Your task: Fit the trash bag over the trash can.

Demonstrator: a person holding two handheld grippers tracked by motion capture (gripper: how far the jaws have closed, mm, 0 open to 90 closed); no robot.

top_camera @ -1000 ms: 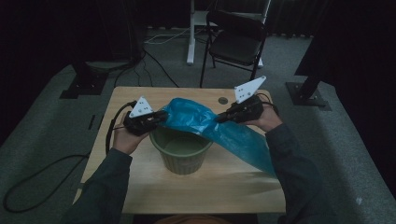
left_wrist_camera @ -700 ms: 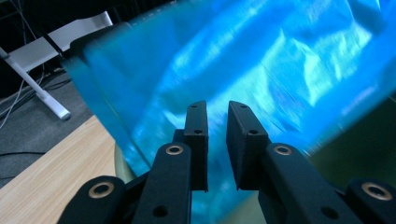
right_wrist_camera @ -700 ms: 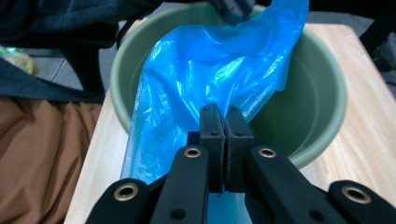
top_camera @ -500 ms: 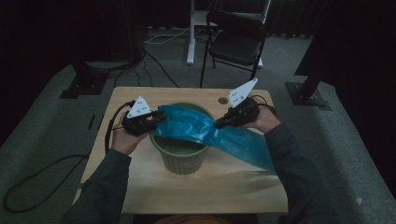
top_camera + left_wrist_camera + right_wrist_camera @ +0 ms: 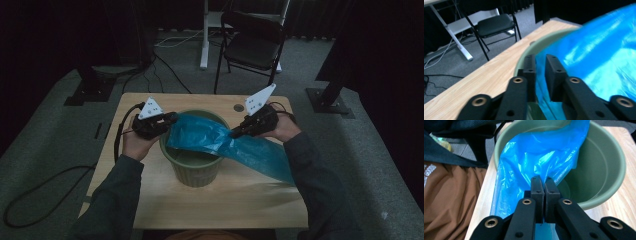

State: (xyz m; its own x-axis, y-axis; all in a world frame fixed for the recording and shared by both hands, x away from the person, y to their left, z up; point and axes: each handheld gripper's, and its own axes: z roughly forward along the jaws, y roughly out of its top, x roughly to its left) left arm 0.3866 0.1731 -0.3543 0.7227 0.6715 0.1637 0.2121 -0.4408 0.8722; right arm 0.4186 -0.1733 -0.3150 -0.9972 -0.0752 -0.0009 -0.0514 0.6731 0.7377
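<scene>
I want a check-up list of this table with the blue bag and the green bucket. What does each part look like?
Surface: wooden table, bare around the bucket, small round hole near the far edge.
Job's things: green bucket stands upright mid-table; blue plastic bag is draped over its opening and trails toward the near right corner.
Clutter: nothing seen.
Grippers: right gripper is shut on the bag; left gripper has the bag's edge between its fingers with a gap showing, and they have just been closing.
Cables: a black cable runs from the left gripper off the table to the floor.
Surroundings: grey carpet, black folding chair, dark curtains.
</scene>
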